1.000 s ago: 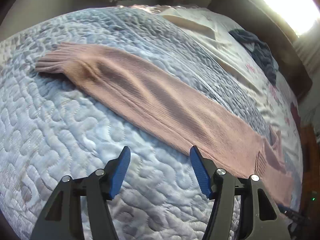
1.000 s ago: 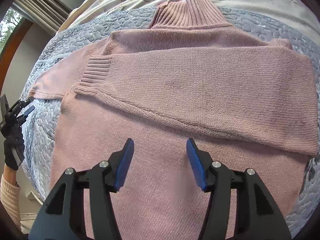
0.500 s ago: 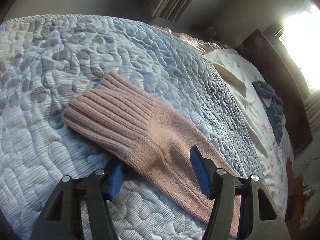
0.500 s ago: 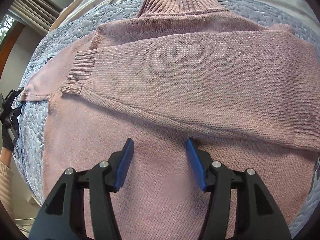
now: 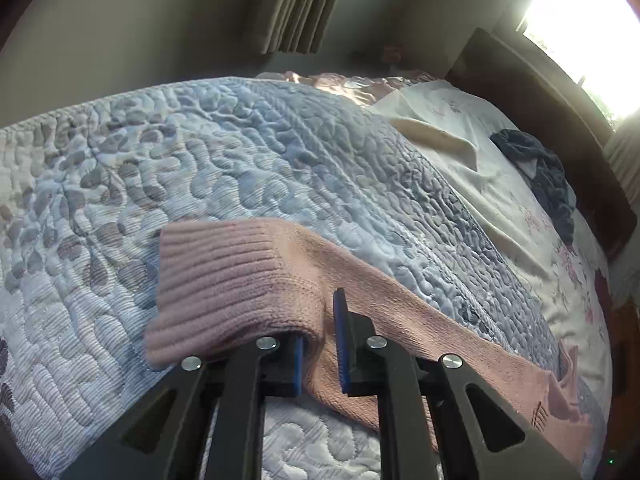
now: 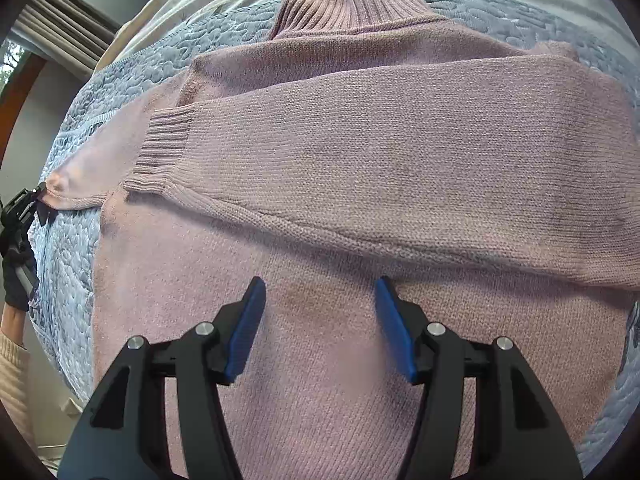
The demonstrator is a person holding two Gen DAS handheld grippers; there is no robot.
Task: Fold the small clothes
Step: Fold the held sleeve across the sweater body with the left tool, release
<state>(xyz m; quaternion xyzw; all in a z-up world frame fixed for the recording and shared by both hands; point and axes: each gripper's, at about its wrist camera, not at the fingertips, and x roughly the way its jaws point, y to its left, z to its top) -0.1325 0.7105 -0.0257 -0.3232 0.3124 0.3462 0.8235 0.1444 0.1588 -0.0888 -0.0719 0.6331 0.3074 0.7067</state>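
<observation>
A bed [image 5: 240, 152] under a pale blue quilted cover fills the left wrist view, with a cream floral sheet [image 5: 500, 168] toward 2 o'clock and a dark blue garment [image 5: 548, 176] bunched on it near the dark headboard [image 5: 560, 120]. A curtain [image 5: 304, 4] hangs at 12 o'clock and a bright window [image 5: 592, 12] glares at 1 o'clock.

A pink knitted sweater [image 6: 360, 184] lies flat on the quilt and takes up most of the right wrist view, its ribbed turtleneck collar [image 6: 352, 4] pointing to 12 o'clock. One sleeve is folded across the chest, its ribbed cuff [image 6: 160, 156] ending at 9 o'clock. The other sleeve [image 5: 420, 320] stretches out over the quilt toward 9 o'clock in the right wrist view; in the left wrist view it runs from 4 o'clock up to the centre.

The left tool [image 5: 320, 344] is nearly closed, its blue pads pinching a fold of that outstretched sleeve just behind its ribbed cuff [image 5: 216, 280]. The cuff is raised off the quilt and droops over the left finger toward 8 o'clock. In the right wrist view the same tool shows at the 9 o'clock edge, held by a black-gloved hand [image 6: 16, 276] with a cream sleeve at the wrist, touching the sleeve's tip.

The right tool [image 6: 320, 324] is spread wide and holds nothing; it hovers over the sweater's lower body below the folded sleeve. Whether its blue pads [image 6: 244, 328] touch the knit cannot be told.
</observation>
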